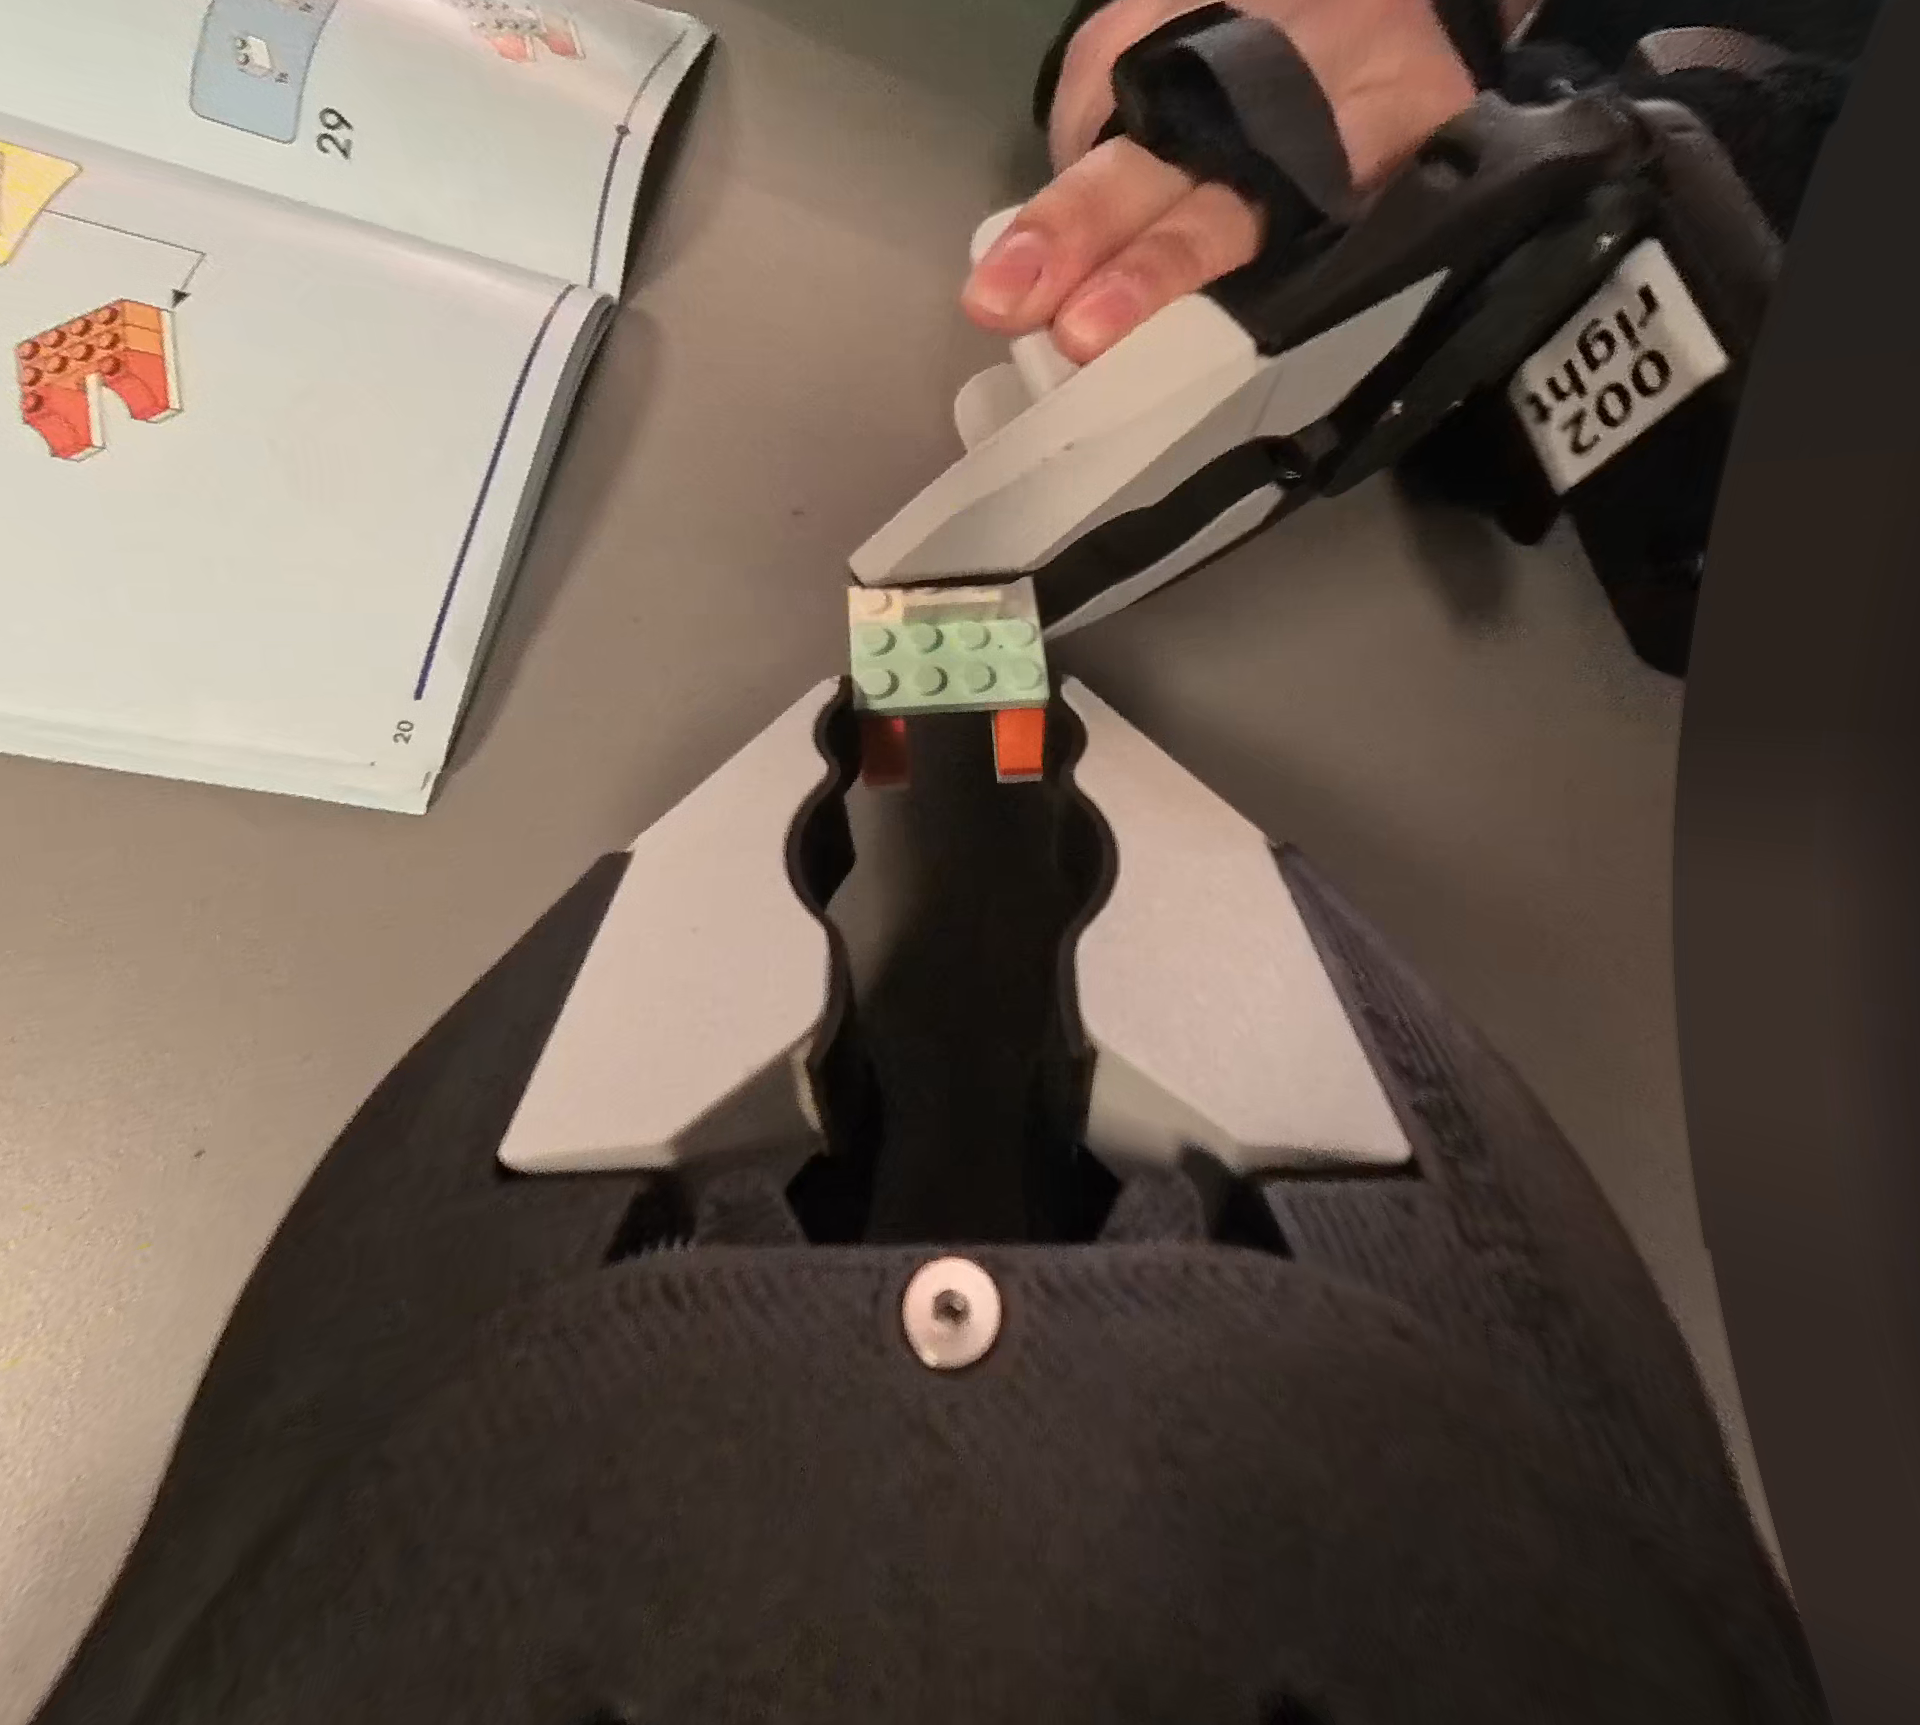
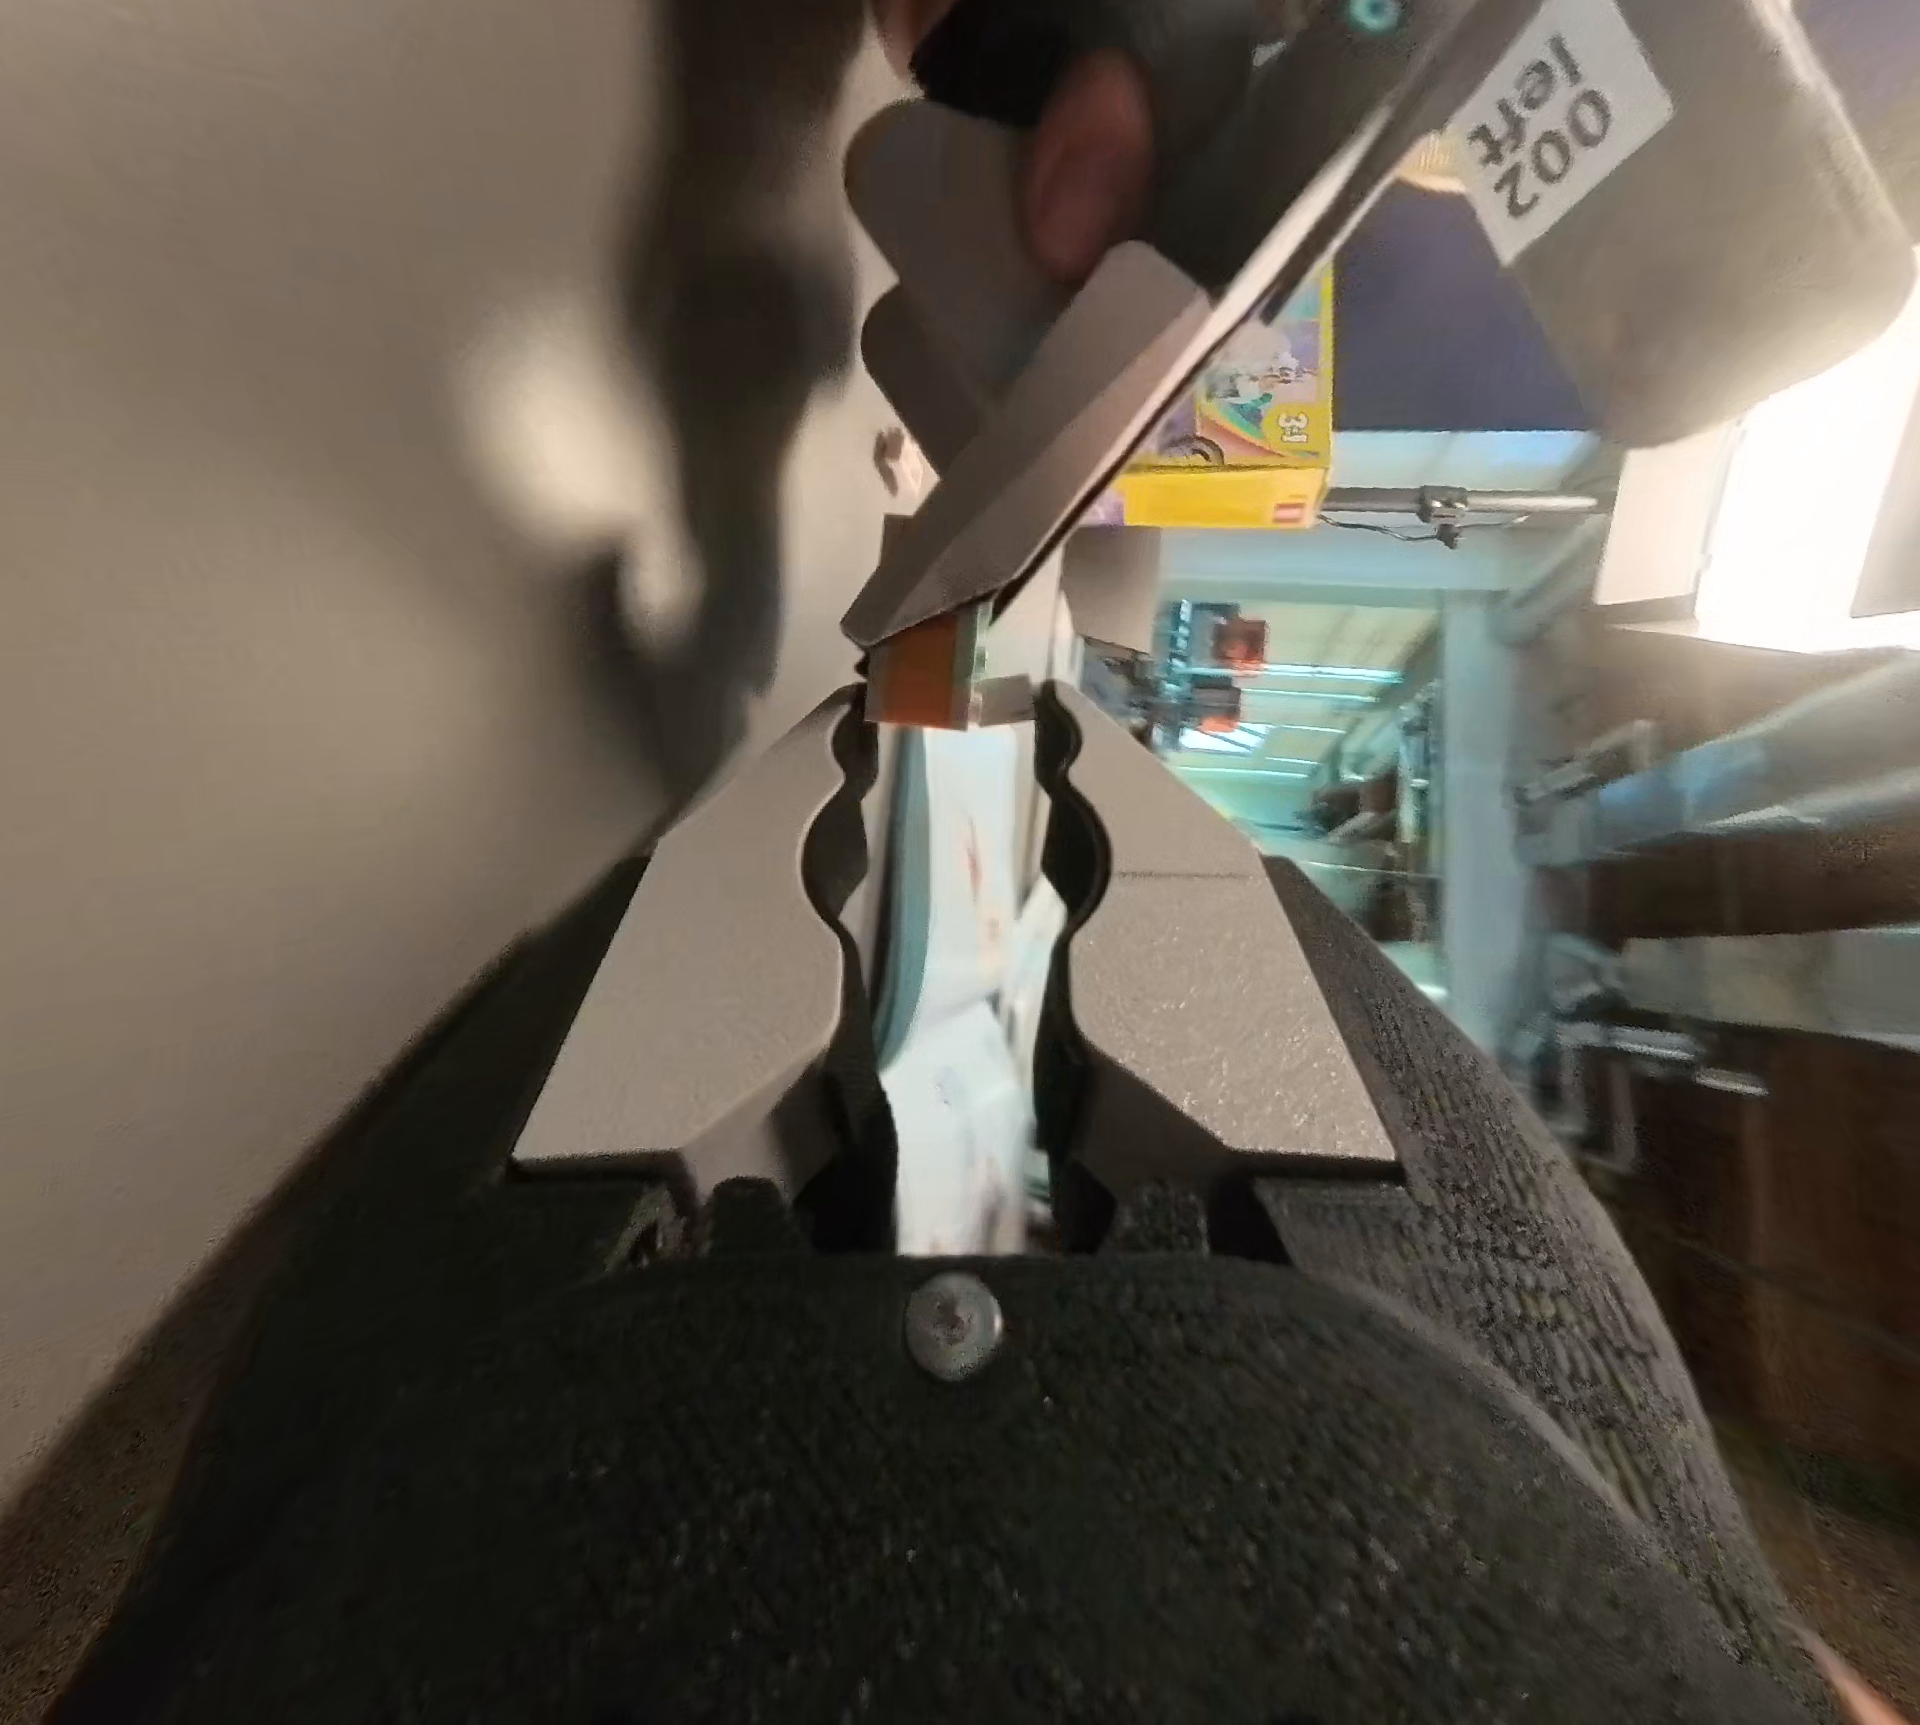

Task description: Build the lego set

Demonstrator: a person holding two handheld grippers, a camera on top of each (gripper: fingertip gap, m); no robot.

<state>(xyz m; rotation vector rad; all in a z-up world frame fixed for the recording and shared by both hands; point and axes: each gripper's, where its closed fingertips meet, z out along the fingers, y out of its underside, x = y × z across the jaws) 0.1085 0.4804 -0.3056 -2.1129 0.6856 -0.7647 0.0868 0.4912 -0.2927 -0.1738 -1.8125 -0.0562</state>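
the small lego assembly (image 1: pixel 951 688), a studded pale green plate over orange bricks, hangs above the grey table (image 1: pixel 727 304), pinched at its orange sides by the left claw (image 1: pixel 951 740). the right claw (image 1: pixel 945 579) grips the white piece on its far edge. light, rigid, slick plastic; joints may pop apart under squeeze.

It looked like a workshop or lab room set up for a bench task. A plain grey worktop (image 1: pixel 810 304) carried an open instruction booklet (image 1: pixel 260 387), and a yellow toy-set box (image 2: pixel 1236 449) stood at its far side. Beyond it, in the right wrist view, ran shelving (image 2: pixel 1351 699) crowded with dark equipment, blurred past telling apart, under cool bluish light. A bright window or light panel (image 2: pixel 1787 522) glared at the edge.
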